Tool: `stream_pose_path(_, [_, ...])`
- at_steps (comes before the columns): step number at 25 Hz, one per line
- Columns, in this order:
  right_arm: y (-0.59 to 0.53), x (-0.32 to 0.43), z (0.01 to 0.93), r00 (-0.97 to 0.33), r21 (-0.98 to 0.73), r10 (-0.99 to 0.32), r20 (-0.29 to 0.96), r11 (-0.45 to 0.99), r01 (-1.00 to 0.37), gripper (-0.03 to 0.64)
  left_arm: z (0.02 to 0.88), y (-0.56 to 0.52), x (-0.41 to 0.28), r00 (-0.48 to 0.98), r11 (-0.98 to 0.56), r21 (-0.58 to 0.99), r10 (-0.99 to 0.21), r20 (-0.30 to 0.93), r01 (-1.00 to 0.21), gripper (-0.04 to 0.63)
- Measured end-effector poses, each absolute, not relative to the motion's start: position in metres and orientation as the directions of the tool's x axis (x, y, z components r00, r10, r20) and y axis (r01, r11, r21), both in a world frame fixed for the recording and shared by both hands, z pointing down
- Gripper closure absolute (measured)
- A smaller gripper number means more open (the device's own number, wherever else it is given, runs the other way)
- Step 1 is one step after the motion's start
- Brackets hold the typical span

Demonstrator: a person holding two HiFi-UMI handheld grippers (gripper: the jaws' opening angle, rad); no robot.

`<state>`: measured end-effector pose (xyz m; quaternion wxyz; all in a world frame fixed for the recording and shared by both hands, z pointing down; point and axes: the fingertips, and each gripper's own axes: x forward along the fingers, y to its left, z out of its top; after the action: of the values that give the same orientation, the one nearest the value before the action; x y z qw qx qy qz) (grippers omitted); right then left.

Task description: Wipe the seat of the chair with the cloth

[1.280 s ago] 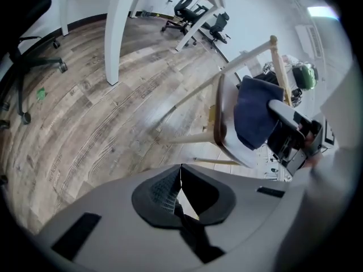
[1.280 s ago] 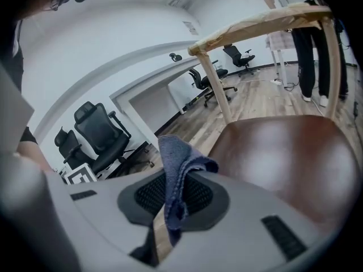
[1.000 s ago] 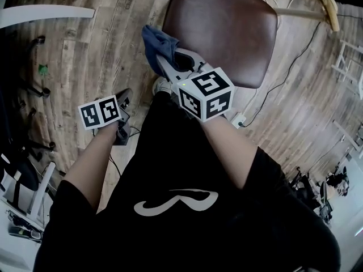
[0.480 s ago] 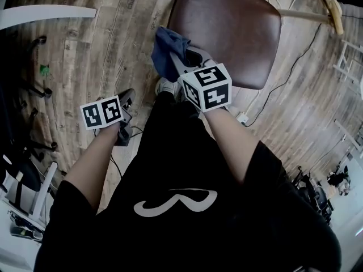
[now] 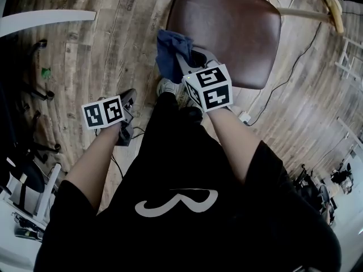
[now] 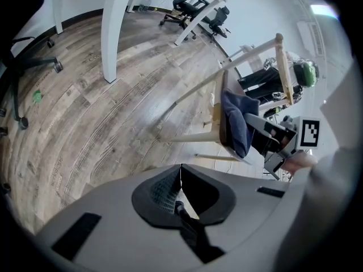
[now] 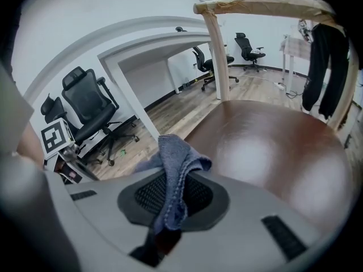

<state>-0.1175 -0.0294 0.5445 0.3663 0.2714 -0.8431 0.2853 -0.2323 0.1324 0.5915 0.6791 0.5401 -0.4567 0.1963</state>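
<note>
The chair's brown leather seat (image 5: 229,24) fills the top middle of the head view, and the same seat (image 7: 266,146) lies just beyond my right jaws in the right gripper view. A blue cloth (image 5: 169,51) hangs bunched from my right gripper (image 5: 180,58), which is shut on it at the seat's near left corner. In the right gripper view the cloth (image 7: 174,169) drapes between the jaws. My left gripper (image 5: 126,103) hangs low over the wooden floor, shut with nothing held. The left gripper view shows the cloth (image 6: 237,123) beside the seat's edge.
The chair's pale wooden backrest (image 7: 266,5) rises behind the seat. A cable (image 5: 295,61) runs over the plank floor to the right of the chair. A white desk leg (image 6: 116,30) and office chairs (image 7: 93,109) stand farther off. My shoe (image 5: 164,86) is by the seat's front edge.
My right gripper has carried the cloth to the right and a little forward, from left of the seat to its near left corner. The left gripper has barely moved.
</note>
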Motion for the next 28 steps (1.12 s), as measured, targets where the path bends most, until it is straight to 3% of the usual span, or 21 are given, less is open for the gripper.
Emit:
stream_pose_path(10, [-0.038,-0.078,0.548,-0.540,-0.242,-0.284,0.792,0.667,-0.705,0.561,0.593,0.123,-0.213,0.520,0.295,0.553,-0.190,0.833,-0.779,0.581])
stream_pose_path(28, [-0.049,0.059,0.551,-0.376,-0.151,-0.414,0.829,0.481,-0.863,0.561,0.586,0.112,-0.160,0.546,0.171,0.558,-0.116,0.830,-0.812,0.581])
